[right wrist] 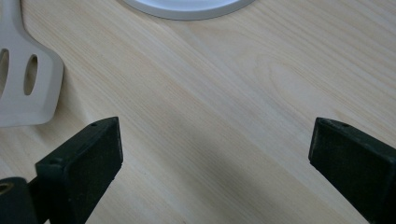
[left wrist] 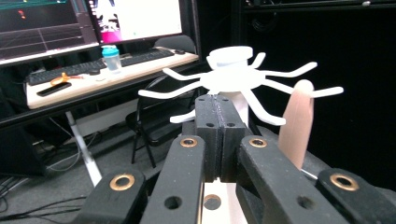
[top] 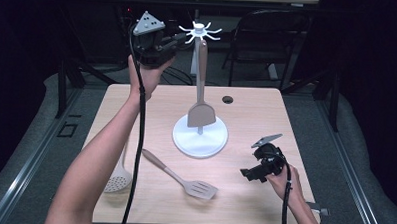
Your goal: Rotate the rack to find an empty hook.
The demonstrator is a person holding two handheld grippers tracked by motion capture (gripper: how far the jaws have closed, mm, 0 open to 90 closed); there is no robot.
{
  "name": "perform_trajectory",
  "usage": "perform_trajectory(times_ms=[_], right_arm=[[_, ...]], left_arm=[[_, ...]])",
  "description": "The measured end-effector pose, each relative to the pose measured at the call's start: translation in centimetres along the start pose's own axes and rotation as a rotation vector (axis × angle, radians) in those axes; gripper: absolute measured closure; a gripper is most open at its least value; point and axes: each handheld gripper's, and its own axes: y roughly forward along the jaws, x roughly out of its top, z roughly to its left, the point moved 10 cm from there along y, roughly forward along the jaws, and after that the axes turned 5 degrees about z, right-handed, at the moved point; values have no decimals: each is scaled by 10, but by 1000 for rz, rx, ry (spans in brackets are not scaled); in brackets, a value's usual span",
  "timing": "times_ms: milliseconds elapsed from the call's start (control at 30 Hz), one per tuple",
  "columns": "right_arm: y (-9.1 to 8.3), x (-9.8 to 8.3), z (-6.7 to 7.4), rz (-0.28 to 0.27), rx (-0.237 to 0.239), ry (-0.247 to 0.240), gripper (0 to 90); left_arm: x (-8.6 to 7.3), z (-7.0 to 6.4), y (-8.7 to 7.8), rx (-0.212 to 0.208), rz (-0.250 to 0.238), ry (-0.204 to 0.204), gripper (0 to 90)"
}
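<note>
Dark room, wooden table (top: 151, 105). Left tool (left wrist: 217, 121) closed empty beside rack (left wrist: 233, 77); right tool (right wrist: 210, 163) wide; skimmer (top: 118, 178) partly hidden, perhaps slotted.

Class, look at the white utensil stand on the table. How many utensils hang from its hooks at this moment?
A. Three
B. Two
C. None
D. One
D. One solid spatula hangs from the stand; the slotted spatula and the skimmer lie on the table.
</note>
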Motion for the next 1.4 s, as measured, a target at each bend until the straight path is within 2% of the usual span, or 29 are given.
perform_trajectory(times_ms=[67, 267, 333, 367, 433, 533, 567, 667, 733, 833, 1033, 1200, 1400], right_arm=[[1, 1, -1, -3, -3, -11, 25], [2, 2, -2, -3, -2, -4, 26], [3, 4, 1, -14, 20, 8, 26], [3, 3, 0, 1, 13, -3, 26], [4, 5, 2, -14, 17, 2, 26], [3, 4, 2, -4, 10, -7, 26], [3, 3, 2, 8, 9, -15, 26], [2, 3, 2, -9, 9, -12, 26], [1, 2, 1, -1, 0, -19, 26], [1, 3, 2, -22, 5, 2, 26], [1, 6, 2, -9, 0, -12, 26], [4, 8, 5, -6, 6, -20, 26], [5, 8, 5, -2, 9, -24, 26]], left_arm=[[-1, 2, 0, 8, 4, 4, 900], [-2, 9, 2, 15, 7, -5, 900], [-2, 13, 2, 18, 5, -9, 900], [-2, 13, 2, 18, 5, -9, 900], [-3, 16, 1, 19, 4, -13, 900], [-4, 17, 1, 20, 7, -19, 900], [-6, 16, -2, 13, 8, -20, 900], [-10, 13, -5, 3, 7, -11, 900], [-14, 8, -8, -12, 6, -4, 900], [-18, 2, -14, -33, -8, 5, 900], [-15, -13, -21, -73, -32, 27, 900], [-11, -16, -21, -69, -32, 43, 900], [-6, -12, -21, -54, -41, 34, 900]])
